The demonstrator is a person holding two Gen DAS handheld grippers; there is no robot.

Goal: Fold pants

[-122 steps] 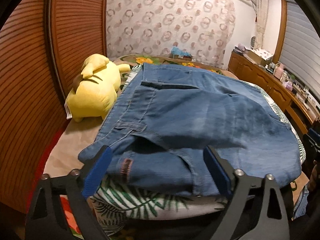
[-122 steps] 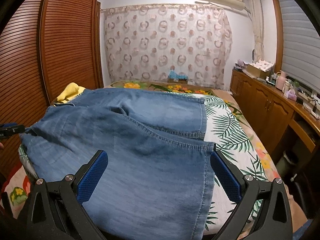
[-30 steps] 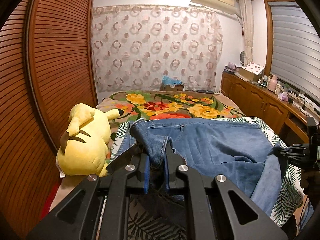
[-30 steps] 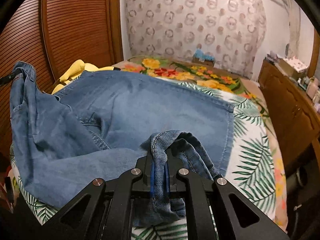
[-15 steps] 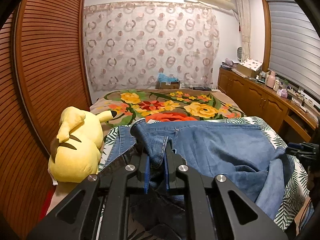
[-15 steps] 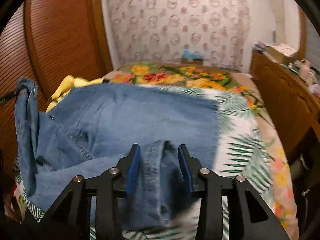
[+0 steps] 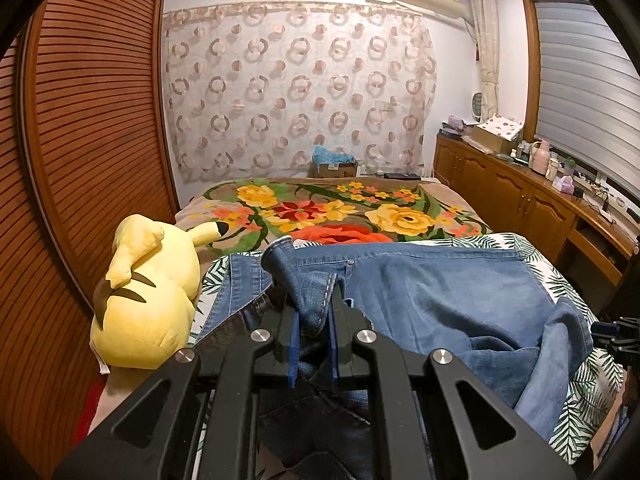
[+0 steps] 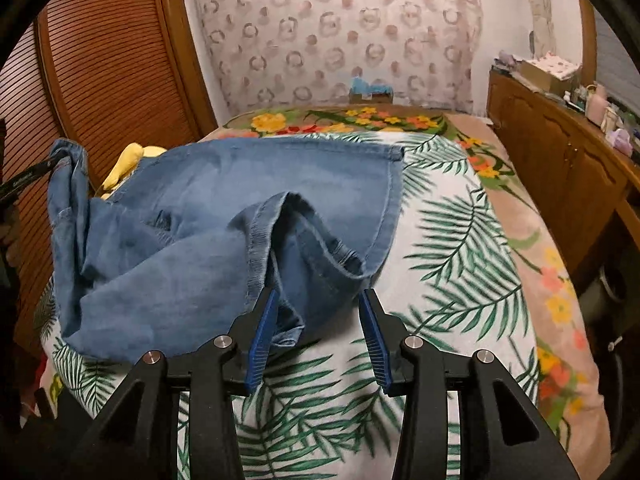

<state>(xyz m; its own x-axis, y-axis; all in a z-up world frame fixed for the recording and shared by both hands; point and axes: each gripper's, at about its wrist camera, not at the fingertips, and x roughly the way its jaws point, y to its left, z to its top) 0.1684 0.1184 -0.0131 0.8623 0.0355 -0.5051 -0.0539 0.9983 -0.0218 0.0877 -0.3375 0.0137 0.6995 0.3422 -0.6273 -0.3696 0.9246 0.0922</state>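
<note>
Blue jeans [image 7: 440, 292] lie across the bed, partly bunched. My left gripper [image 7: 314, 316] is shut on a corner of the jeans at their left end and holds it raised above the bed. In the right wrist view that lifted corner [image 8: 68, 160] hangs at the far left edge. My right gripper [image 8: 319, 294] stands open just above the leaf-print sheet [image 8: 460, 240]. A folded-over hem of the jeans [image 8: 280, 240] lies loose in front of it, its edge beside the left pad [image 8: 264, 328], and the pads do not press it.
A yellow plush toy [image 7: 148, 292] lies at the bed's left side against the slatted wooden doors [image 7: 80, 120]. Wooden cabinets [image 7: 520, 200] with small items run along the right. A floral blanket [image 7: 340, 208] covers the far half of the bed.
My right gripper has opened and let go of the hem, which now rests on the bed in front of it. My left gripper keeps its grip and has shifted slightly.
</note>
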